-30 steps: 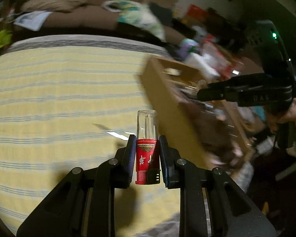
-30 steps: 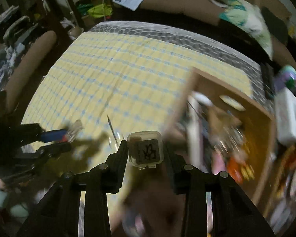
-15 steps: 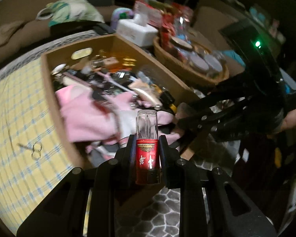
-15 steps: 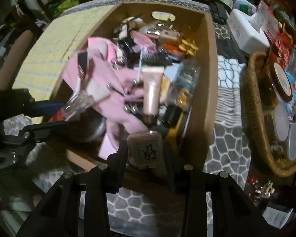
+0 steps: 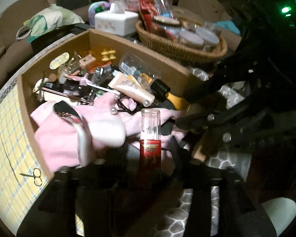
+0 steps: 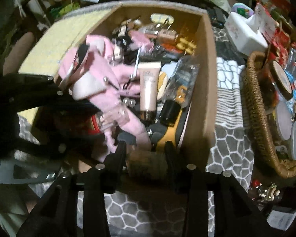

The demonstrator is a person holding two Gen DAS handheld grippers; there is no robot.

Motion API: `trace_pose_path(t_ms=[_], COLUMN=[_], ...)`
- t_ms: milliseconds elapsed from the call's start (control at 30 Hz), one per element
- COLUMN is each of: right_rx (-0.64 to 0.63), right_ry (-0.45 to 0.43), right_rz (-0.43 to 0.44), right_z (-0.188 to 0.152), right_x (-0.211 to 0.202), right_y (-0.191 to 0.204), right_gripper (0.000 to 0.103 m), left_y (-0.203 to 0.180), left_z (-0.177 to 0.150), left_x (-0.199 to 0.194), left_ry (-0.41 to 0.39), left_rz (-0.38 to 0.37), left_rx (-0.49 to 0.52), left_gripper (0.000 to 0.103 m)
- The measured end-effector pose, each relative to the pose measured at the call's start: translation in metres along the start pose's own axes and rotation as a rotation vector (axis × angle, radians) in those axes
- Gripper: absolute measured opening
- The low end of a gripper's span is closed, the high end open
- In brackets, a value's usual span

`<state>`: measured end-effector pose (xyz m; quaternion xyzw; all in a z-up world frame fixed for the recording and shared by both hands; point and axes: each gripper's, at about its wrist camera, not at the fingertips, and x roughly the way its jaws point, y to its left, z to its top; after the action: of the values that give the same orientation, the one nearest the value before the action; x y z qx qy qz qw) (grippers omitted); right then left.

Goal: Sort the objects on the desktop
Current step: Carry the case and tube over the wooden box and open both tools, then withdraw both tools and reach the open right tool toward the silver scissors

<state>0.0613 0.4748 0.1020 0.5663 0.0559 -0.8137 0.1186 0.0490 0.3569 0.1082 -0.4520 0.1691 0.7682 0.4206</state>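
My left gripper is shut on a red tube with a clear cap, held upright over the near end of a brown cardboard box. The tube's clear cap also shows in the right wrist view. My right gripper is shut on a small square brown box, just above the cardboard box's near edge. The cardboard box holds a pink cloth, a beige cosmetic tube and several small items. The right gripper crosses the left wrist view on the right.
A wicker basket with jars stands right of the box, with a white tissue box behind. Small scissors lie on the yellow checked cloth left of the box. A grey patterned mat lies under box and basket.
Both grippers have moved from over the yellow cloth to over the cardboard box, carrying their objects. They have come lower and closer to the box's contents in the last half second.
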Motion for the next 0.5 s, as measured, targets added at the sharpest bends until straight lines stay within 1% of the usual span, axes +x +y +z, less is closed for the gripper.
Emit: trace_pose_path(t_ms=[33, 67, 133, 267, 333, 367, 433, 500], right_rx=[0.019, 0.036, 0.076, 0.105, 0.108, 0.105, 0.09, 0.073], right_ry=[-0.022, -0.041, -0.084, -0.129, -0.146, -0.153, -0.174, -0.193], right_rz=[0.008, 0.013, 0.022, 0.029, 0.038, 0.042, 0.047, 0.058], right_z=[0.0, 0.001, 0.003, 0.011, 0.014, 0.015, 0.018, 0.023], right_x=[-0.007, -0.013, -0.029, -0.05, -0.058, -0.061, -0.07, -0.074], right_y=[-0.003, -0.005, -0.008, -0.003, 0.004, 0.01, 0.027, 0.041], right_gripper=[0.048, 0.049, 0.056, 0.062, 0.066, 0.067, 0.074, 0.077], left_y=[0.002, 0.005, 0.013, 0.038, 0.053, 0.062, 0.078, 0.1], left_z=[-0.001, -0.001, -0.003, -0.013, -0.022, -0.03, -0.045, -0.067], left_x=[-0.007, -0.015, -0.032, -0.069, -0.086, -0.097, -0.111, -0.126], left_ry=[-0.014, -0.032, -0.063, -0.13, -0.153, -0.167, -0.179, -0.187], left_rz=[-0.006, -0.007, 0.002, 0.023, 0.033, 0.048, 0.081, 0.115], left_rx=[-0.01, -0.023, -0.055, -0.158, -0.216, -0.251, -0.3, -0.364], left_gripper=[0.066, 0.069, 0.08, 0.091, 0.101, 0.103, 0.103, 0.103])
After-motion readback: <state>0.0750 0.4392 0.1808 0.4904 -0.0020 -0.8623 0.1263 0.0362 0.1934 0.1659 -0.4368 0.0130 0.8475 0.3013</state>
